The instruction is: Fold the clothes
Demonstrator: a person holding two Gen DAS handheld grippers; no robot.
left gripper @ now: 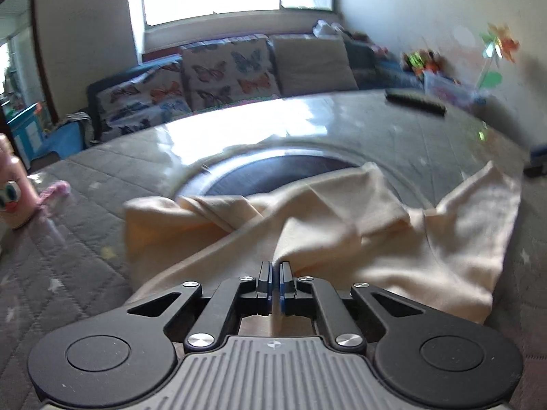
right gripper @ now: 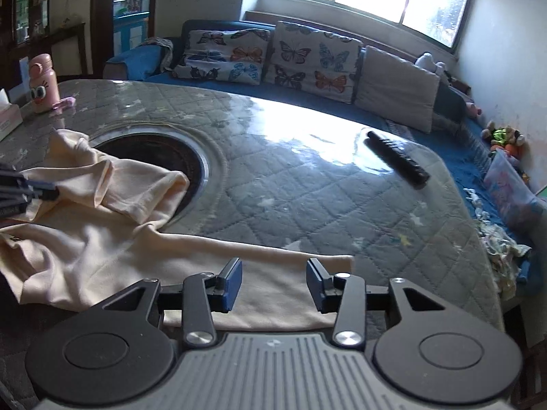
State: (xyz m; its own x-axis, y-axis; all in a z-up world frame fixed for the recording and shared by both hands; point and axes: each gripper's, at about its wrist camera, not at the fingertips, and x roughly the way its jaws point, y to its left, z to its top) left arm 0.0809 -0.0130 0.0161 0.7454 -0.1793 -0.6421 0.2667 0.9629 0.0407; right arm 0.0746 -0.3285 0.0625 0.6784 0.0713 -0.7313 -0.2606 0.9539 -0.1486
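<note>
A pale cream, soft cotton garment [right gripper: 102, 239] lies rumpled on the near left part of a grey quilted table cover with small stars [right gripper: 307, 198]. Its far edge drapes over the rim of a round dark opening set in the table [right gripper: 164, 157]. The cloth is bunched into loose folds toward the left, with a short hemmed sleeve [right gripper: 150, 194] turned up beside the opening, while a flatter strip runs right along the near edge of the table.

The left gripper [left gripper: 276, 268] has its jaws pressed together, pinching a raised fold of the cream garment. The right gripper [right gripper: 273, 273] hovers over the flat strip with its blue-padded jaws spread apart, nothing between them.

A long black remote control [right gripper: 396, 159] rests on the far right of the table, well apart from the garment. A pink cartoon-faced bottle [right gripper: 42, 82] stands at the far left. Beyond the table, butterfly-print cushions [right gripper: 301, 61] line a blue sofa under the window.
</note>
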